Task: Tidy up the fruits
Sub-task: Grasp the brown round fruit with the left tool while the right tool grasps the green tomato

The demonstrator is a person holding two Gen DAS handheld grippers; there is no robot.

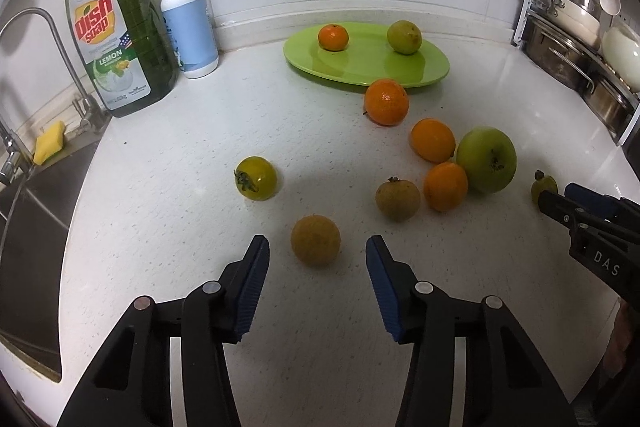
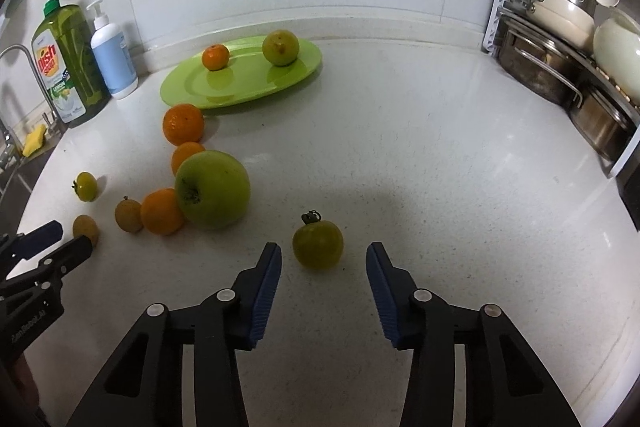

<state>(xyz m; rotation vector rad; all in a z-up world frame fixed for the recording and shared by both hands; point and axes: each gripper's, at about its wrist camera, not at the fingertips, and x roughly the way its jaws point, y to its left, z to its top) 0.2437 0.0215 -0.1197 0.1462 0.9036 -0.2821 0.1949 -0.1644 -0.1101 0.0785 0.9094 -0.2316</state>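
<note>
Left wrist view, left gripper (image 1: 316, 259): jaws spread wide and empty, flanking a dull brownish-yellow round fruit (image 1: 315, 239) on the near counter (image 1: 160, 187), not touching it.
Left wrist view, handling: the fruit looks small, light and firm, with a matte skin that should grip well; being round it may roll, so take it across its widest middle.
Left wrist view, goal: green plate (image 1: 360, 71) at the far side, holding a small mandarin (image 1: 333, 37) and a yellow-green fruit (image 1: 404, 37).
Right wrist view, right gripper (image 2: 323, 265): jaws wide apart, empty, either side of a green tomato (image 2: 318, 244) with its stalk up.
Right wrist view, handling: glossy skin, probably slippery and easily bruised; squeeze gently at the equator, clear of the stalk.
Right wrist view, rest: a green apple (image 2: 213, 189) and oranges (image 2: 183, 124) lie to the left.
</note>
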